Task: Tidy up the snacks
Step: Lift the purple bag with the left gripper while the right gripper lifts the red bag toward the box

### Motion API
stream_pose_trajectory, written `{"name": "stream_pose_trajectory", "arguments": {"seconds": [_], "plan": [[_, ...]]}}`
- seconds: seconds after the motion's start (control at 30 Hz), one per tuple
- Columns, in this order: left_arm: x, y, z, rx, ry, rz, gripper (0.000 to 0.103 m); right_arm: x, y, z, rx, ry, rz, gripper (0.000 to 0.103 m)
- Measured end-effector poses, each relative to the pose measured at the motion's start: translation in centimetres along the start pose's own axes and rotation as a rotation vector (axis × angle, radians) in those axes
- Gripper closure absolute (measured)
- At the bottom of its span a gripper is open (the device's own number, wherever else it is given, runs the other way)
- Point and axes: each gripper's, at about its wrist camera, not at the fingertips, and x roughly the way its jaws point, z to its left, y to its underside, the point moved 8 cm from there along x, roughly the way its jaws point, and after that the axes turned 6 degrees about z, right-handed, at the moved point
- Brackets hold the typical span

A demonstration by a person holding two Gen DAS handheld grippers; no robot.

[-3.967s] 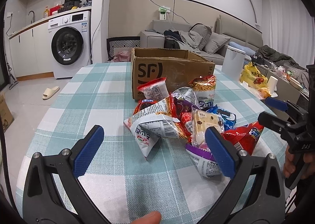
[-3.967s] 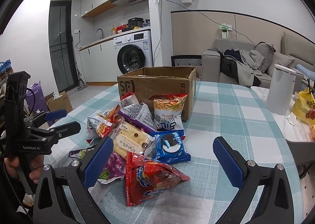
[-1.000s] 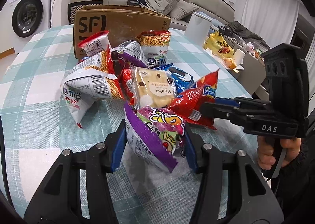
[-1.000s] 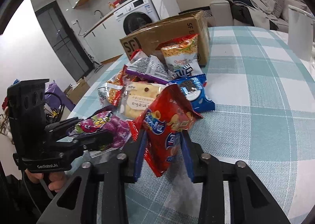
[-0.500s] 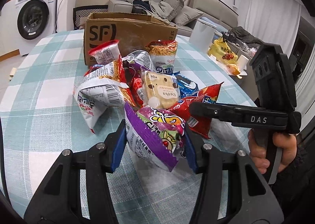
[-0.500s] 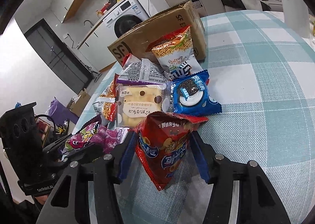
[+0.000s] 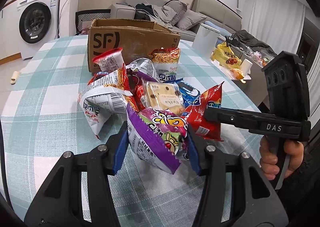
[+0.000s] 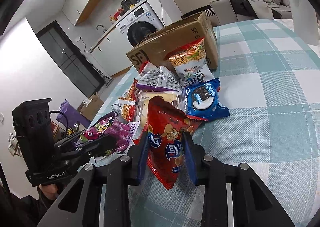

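**Two snack bags held at the near edge of the pile**

A purple snack bag [image 7: 158,137] is clamped between the blue fingers of the left gripper [image 7: 157,148], its lower edge close above the checked cloth of the counter [image 7: 50,107]. A red snack bag [image 8: 170,141] is pinched upright between the fingers of the right gripper [image 8: 166,153]; whether its bottom corner touches the cloth cannot be told. Just beyond both bags the remaining snacks are heaped together: a clear-wrapped cake [image 7: 165,98], a blue cookie pack [image 8: 204,101], a white-and-red noodle bag [image 7: 104,99] and an upright noodle packet [image 8: 190,63] (this last one leans against the box). An open cardboard box [image 7: 130,41] is set behind the heap. A white cylindrical container [image 7: 205,41] stands well apart to the right.
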Motion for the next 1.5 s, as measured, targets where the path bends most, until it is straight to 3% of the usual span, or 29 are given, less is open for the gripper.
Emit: {"name": "stream_pose_trajectory", "arguments": {"seconds": [0.3, 0.4, 0.43, 0.57, 0.6, 0.7, 0.8, 1.0, 1.1, 1.2, 1.5], "plan": [[-1.4, -0.7, 0.4, -0.016, 0.002, -0.030, 0.054, -2.1, -0.5, 0.7, -0.016, -0.038, -0.054, 0.074], [-1.8, -1.0, 0.5, -0.023, 0.002, -0.042, 0.054, -2.8, -0.9, 0.8, -0.016, -0.054, -0.070, 0.094], [-1.8, -1.0, 0.6, -0.023, 0.002, -0.043, 0.054, -2.8, -0.9, 0.8, -0.019, -0.044, -0.070, 0.094], [-1.6, -1.0, 0.8, -0.027, -0.005, -0.037, 0.054, -2.0, -0.6, 0.3, -0.042, 0.029, -0.033, 0.094], [-1.5, -0.9, 0.9, -0.029, -0.005, -0.034, 0.054, -2.0, -0.5, 0.4, -0.042, 0.033, -0.033, 0.089], [-1.4, -0.9, 1.0, -0.031, -0.006, -0.030, 0.054, -1.5, -0.2, 0.2, -0.024, 0.032, -0.008, 0.062], [-1.5, -1.0, 1.0, -0.030, -0.007, -0.033, 0.054, -0.6, -0.1, 0.1, -0.013, 0.035, 0.014, 0.052], [-1.6, -1.2, 1.7, -0.045, -0.013, -0.038, 0.054, 1.6, 0.4, -0.5, 0.009, 0.078, 0.073, 0.053], [-1.6, -1.4, 1.9, -0.049, -0.014, -0.043, 0.054, 1.9, 0.7, -0.1, -0.028, 0.091, 0.083, 0.065], [-1.8, -1.8, 2.0, -0.051, -0.014, -0.051, 0.054, 1.3, 0.7, 0.5, -0.048, 0.075, 0.063, 0.070], [-2.3, -3.5, 1.9, -0.042, -0.015, -0.082, 0.054, -1.2, -1.7, 2.2, -0.088, 0.041, -0.023, 0.070]]}}
